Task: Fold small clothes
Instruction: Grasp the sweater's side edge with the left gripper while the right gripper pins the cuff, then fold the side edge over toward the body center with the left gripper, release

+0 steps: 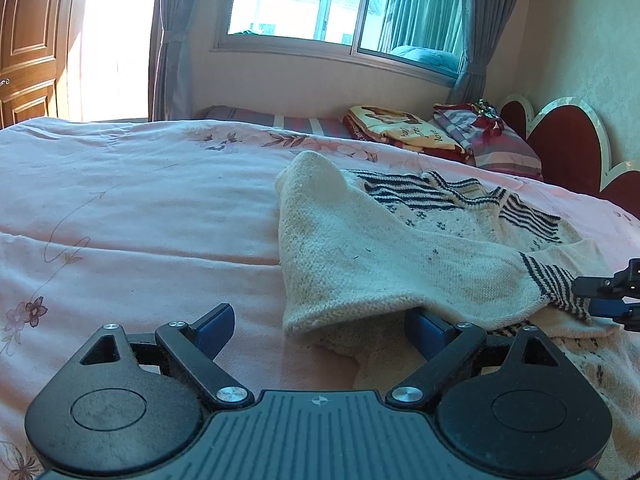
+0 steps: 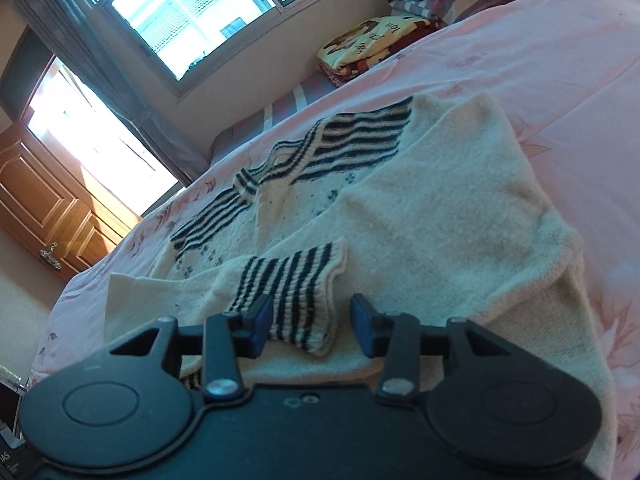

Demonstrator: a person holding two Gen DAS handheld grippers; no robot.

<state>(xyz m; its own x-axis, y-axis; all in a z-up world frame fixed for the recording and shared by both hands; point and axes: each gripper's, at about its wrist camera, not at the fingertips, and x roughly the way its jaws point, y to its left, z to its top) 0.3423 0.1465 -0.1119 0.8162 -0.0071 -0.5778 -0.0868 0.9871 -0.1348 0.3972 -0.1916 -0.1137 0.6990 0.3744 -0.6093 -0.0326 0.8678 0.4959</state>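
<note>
A small cream knitted sweater (image 1: 360,248) with navy stripes lies half folded on the pink floral bedspread (image 1: 120,208), well short of the stacked blankets (image 1: 400,128) that sit beyond it by the window wall. We hold our left gripper (image 1: 320,328) at the sweater's near edge, jaws spread wide, one blue pad tucked under the folded hem and nothing pinched. Our right gripper (image 2: 310,322) sits at the striped cuff (image 2: 288,292) of the sleeve laid across the sweater's body; its jaws stand apart, the cuff between them, the right-hand pad clear of the wool. We judge the knit light, soft and floppy, likely to sag and stretch rather than slip. The ribbed cuffs and the thick folded hem look the surest places to pinch it.
</note>
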